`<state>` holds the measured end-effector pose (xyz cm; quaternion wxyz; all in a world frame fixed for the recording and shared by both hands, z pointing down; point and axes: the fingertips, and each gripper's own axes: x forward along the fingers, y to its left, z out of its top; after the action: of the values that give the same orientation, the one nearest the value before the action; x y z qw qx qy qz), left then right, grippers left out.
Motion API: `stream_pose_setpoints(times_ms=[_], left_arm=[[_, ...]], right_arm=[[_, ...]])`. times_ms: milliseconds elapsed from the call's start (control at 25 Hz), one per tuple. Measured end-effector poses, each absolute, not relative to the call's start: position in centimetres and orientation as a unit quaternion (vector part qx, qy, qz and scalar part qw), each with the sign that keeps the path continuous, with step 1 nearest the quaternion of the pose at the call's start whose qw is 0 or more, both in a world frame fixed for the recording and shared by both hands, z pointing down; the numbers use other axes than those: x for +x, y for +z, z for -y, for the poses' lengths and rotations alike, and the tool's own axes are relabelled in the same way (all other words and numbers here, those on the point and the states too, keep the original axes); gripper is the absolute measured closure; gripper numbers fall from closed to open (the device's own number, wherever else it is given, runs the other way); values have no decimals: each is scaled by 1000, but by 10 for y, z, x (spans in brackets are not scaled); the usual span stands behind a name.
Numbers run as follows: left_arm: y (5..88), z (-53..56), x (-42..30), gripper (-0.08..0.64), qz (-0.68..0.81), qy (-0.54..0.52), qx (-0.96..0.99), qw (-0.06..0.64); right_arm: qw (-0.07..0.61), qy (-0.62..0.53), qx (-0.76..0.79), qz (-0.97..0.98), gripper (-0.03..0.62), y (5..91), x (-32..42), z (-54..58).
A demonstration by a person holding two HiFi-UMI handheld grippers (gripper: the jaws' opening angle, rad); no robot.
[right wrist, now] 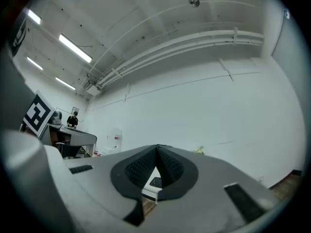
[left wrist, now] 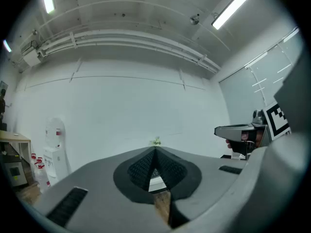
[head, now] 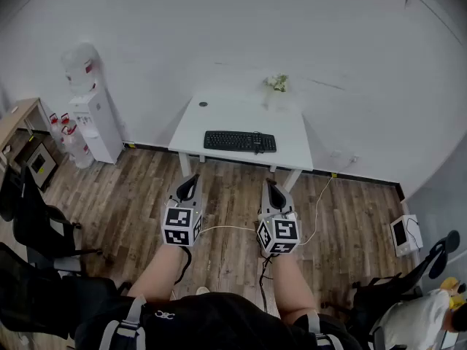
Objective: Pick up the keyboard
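**KEYBOARD PICK-UP: APPROACH STAGE, NOTHING GRASPED**

1. Wooden floor (head: 131, 203): runs out in front of the table; the person stands on it, well apart from the table.
2. White table (head: 219, 122): set against the white wall; it is the reference for all positions below.
3. Water dispenser (head: 95, 122): stands on the floor to the left of the table, beside the wall; not part of the task.
4. Keyboard (head: 240, 141): black; lies flat on the table, near the table's front edge and slightly right of its middle; nothing touches it.
5. Left gripper (head: 191, 184): held about level in front of the table and pointed toward it; jaws clenched tip to tip, pads meeting, nothing between them.
6. Right gripper (head: 271, 188): held beside the left one, likewise in front of the table; jaws also clenched and empty; the table and keyboard show only in the gap beneath its pads.
7. Flowers (head: 276, 84): at the table's back right corner, well apart from the keyboard.
8. Small dark disc (head: 203, 104): on the table's back left area; what it is cannot be told.

Progress, as judged: no part of the pick-up is done; the keyboard rests untouched. Remaining: close the distance to the table; release the jaws; seat them on the keyboard; clench; lift it off the table.
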<state>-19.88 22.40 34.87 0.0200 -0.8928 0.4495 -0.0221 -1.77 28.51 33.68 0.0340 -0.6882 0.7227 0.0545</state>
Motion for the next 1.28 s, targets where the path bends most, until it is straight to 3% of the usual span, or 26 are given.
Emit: stream_pose_setpoints(times_ms=[1280], left_arm=[[374,-126,-240,545,-428,-17,-903,15]], right_arm=[[34,59,-722,-689,592,355,-53,-200]])
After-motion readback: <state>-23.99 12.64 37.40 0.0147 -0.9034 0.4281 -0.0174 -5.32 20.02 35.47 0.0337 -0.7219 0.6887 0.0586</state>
